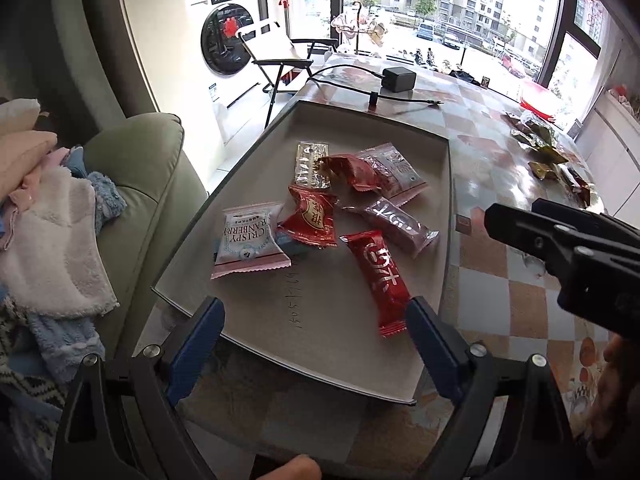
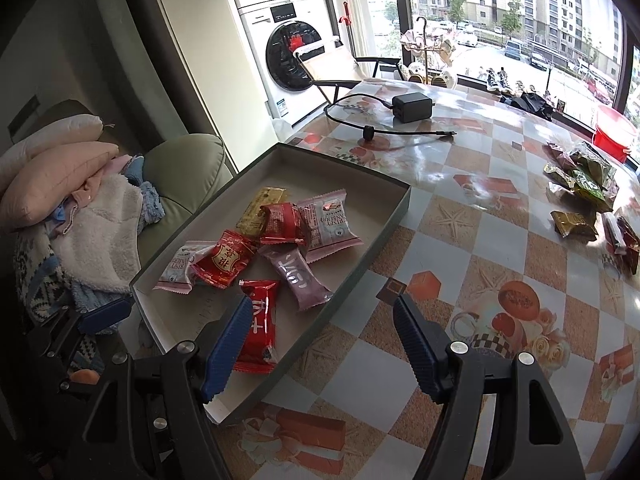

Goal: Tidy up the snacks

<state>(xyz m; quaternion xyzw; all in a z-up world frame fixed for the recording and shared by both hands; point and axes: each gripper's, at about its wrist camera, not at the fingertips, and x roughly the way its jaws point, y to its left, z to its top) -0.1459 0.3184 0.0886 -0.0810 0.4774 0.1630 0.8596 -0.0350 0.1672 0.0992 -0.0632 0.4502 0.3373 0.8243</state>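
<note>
A shallow grey box [image 1: 448, 184] [image 2: 396, 208] lies on the table's left side and holds several snack packets: a pink cranberry packet [image 1: 250, 240], red packets [image 1: 312, 220], a long red bar [image 1: 380, 280] [image 2: 260, 320], a purple bar [image 1: 392, 220] [image 2: 298, 276] and a yellow one [image 2: 260, 208]. More loose snacks [image 2: 584, 184] [image 1: 548, 152] lie at the table's far right. My left gripper [image 1: 316, 324] is open and empty above the box's near end. My right gripper [image 2: 320, 336] is open and empty over the box's near right wall; it shows in the left wrist view [image 1: 560, 240].
A black charger [image 2: 412, 106] with its cable lies at the table's far side. A green armchair [image 1: 140, 168] piled with clothes and pillows stands left of the table. A folding chair [image 2: 340, 68], washing machine and red bucket [image 2: 612, 132] stand beyond.
</note>
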